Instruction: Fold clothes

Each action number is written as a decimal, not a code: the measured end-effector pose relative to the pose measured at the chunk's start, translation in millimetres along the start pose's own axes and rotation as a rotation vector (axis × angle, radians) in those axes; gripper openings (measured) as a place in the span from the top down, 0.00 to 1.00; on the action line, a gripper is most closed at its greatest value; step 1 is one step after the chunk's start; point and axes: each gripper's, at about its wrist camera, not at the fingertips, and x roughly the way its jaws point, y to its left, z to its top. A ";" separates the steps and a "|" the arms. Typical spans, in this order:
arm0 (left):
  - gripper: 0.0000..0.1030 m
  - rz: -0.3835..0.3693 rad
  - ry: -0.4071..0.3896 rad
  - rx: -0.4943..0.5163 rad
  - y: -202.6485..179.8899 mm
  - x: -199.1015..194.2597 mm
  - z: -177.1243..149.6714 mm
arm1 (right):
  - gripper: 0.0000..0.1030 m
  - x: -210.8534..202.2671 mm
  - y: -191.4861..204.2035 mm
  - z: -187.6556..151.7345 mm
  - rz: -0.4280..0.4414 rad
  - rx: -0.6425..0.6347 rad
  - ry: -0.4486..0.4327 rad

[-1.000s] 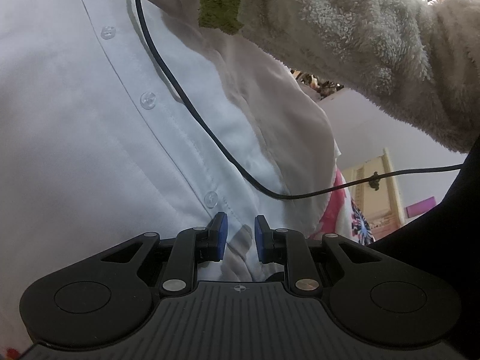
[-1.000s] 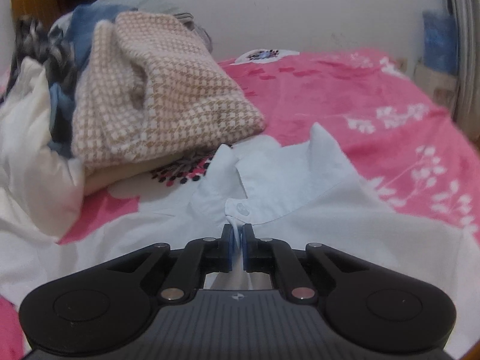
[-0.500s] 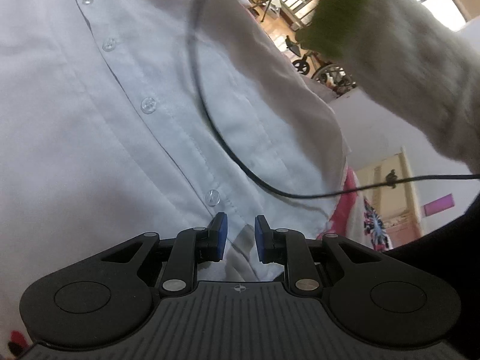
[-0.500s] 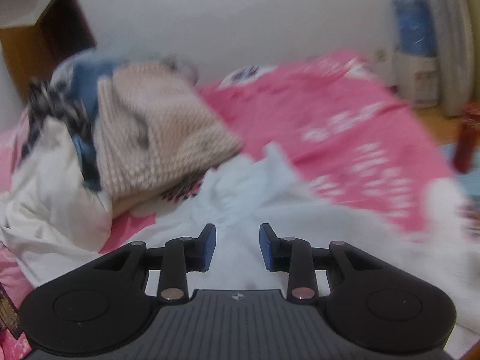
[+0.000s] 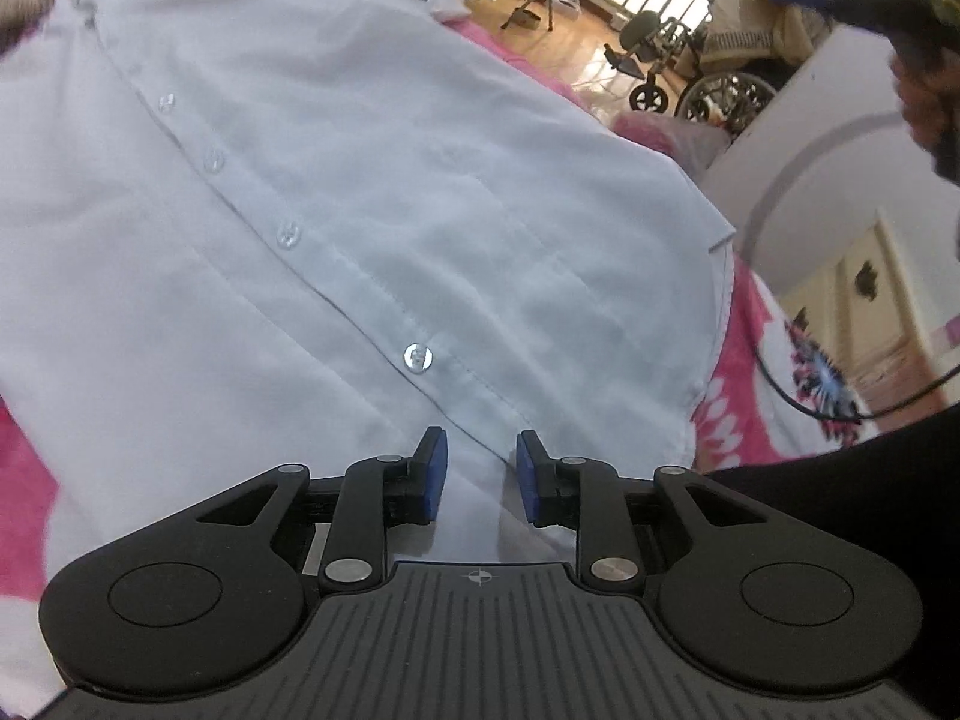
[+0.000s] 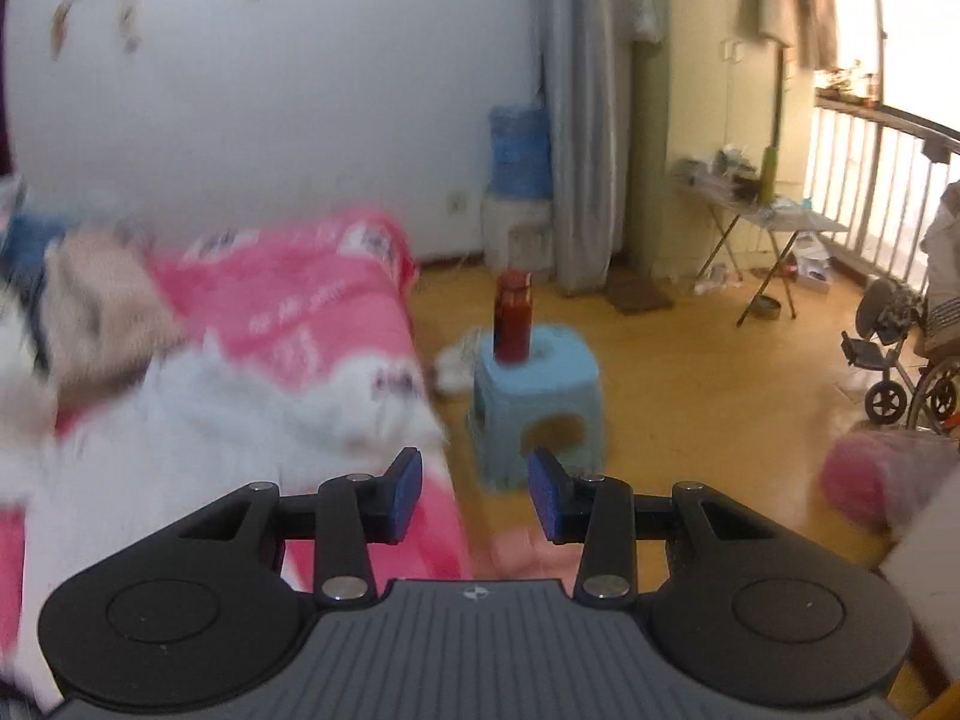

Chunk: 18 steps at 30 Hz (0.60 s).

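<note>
A white button-up shirt (image 5: 336,192) lies spread flat on the pink bedspread (image 5: 744,372), its row of buttons running diagonally. My left gripper (image 5: 476,468) hovers over the hem end of the placket. Its jaws are opening, and no cloth is pinched between the blue pads. In the right wrist view the shirt (image 6: 210,420) is a blurred white patch at the lower left. My right gripper (image 6: 474,495) is off the shirt, over the bed's edge and facing the floor. Its jaws are opening with nothing between them.
A pile of clothes (image 6: 102,306) sits at the back left of the bed. Beside the bed stands a light blue stool (image 6: 540,390) with a red bottle (image 6: 513,318) on it. A wheelchair (image 6: 900,360), a folding table (image 6: 762,222) and a black cable (image 5: 798,402) are to the right.
My right gripper let go of the shirt collar, opened and swung up and right, off the bed. My left gripper rose and opened a little; the fluffy sleeve left its view.
</note>
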 end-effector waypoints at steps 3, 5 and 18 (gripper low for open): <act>0.76 0.036 -0.002 0.042 -9.1 -0.8 1.0 | 0.59 -2.1 -1.0 -40.8 0.098 0.021 0.151; 0.76 0.052 -0.004 0.064 -14.8 1.4 3.5 | 0.60 6.5 -2.7 -71.2 0.199 0.142 0.245; 0.76 0.100 0.052 0.087 -29.0 26.7 12.2 | 0.60 68.4 -31.5 -194.8 0.366 0.854 0.394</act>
